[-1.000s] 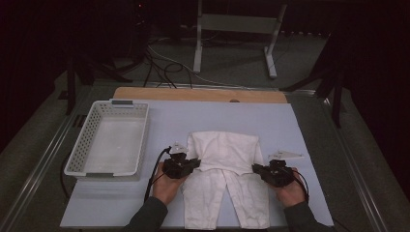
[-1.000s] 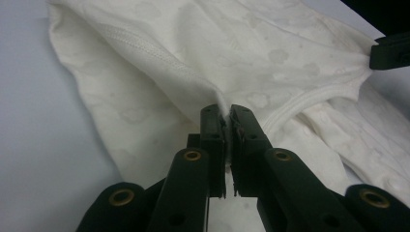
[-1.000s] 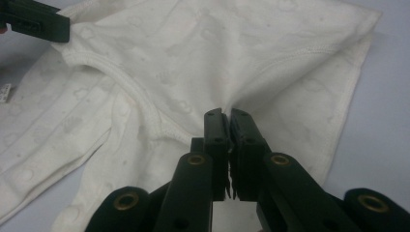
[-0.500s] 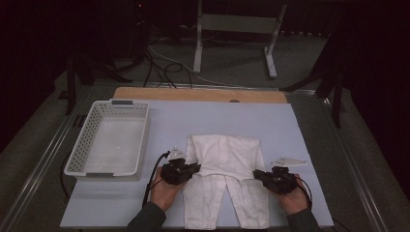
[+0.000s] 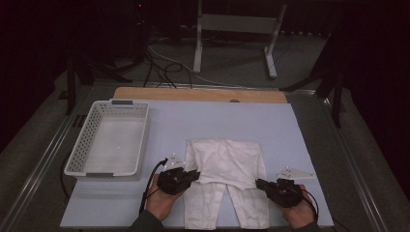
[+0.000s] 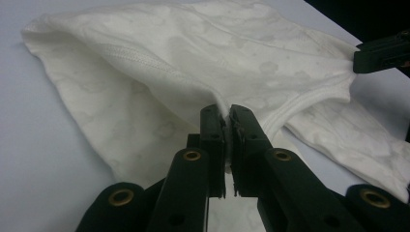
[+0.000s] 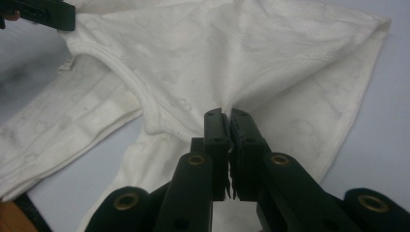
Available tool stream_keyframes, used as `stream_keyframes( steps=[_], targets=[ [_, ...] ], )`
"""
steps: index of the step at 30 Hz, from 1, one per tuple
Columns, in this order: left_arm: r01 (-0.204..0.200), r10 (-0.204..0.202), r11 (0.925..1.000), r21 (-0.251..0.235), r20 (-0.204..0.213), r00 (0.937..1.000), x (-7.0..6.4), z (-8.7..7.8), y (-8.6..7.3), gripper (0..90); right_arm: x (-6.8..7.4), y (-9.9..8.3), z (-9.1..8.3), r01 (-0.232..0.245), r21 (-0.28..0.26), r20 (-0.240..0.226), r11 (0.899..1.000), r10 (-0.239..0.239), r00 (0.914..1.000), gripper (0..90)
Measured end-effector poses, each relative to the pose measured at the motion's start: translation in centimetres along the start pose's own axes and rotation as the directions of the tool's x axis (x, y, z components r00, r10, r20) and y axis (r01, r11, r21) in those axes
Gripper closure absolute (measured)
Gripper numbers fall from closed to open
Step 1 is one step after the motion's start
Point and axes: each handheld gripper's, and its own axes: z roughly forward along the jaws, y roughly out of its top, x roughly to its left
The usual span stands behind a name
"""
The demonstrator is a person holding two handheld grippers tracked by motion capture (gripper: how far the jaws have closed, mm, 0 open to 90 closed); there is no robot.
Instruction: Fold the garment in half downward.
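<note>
Since a second ago both hands have pulled nearer to the person, and the folded part of the white garment (image 5: 225, 181) now reaches lower over its legs. The left tool (image 5: 192, 174) pinches the cloth at its 9 o'clock edge, the right tool (image 5: 261, 184) at 3 o'clock, both pointing inward, palms low. The garment lies on the pale blue bench (image 5: 217, 121); a white basket (image 5: 109, 140) stands at 10 o'clock, the room dark behind.

Dim room; grey floor (image 5: 300, 63), metal stand (image 5: 237, 29), tangled cables (image 5: 164, 63) behind pale blue-topped table (image 5: 217, 116).
</note>
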Motion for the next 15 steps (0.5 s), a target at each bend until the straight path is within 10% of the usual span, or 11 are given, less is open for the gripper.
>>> stream_keyframes(
  steps=[15],
  targets=[
    [-0.009,0.009,1.0000,0.004,0.020,0.9998,-1.4,-1.4,-1.0,85.7,1.4,-1.0,-1.6,0.016,-0.017,-0.009,1.000,-0.016,0.9998,86.7]
  ],
)
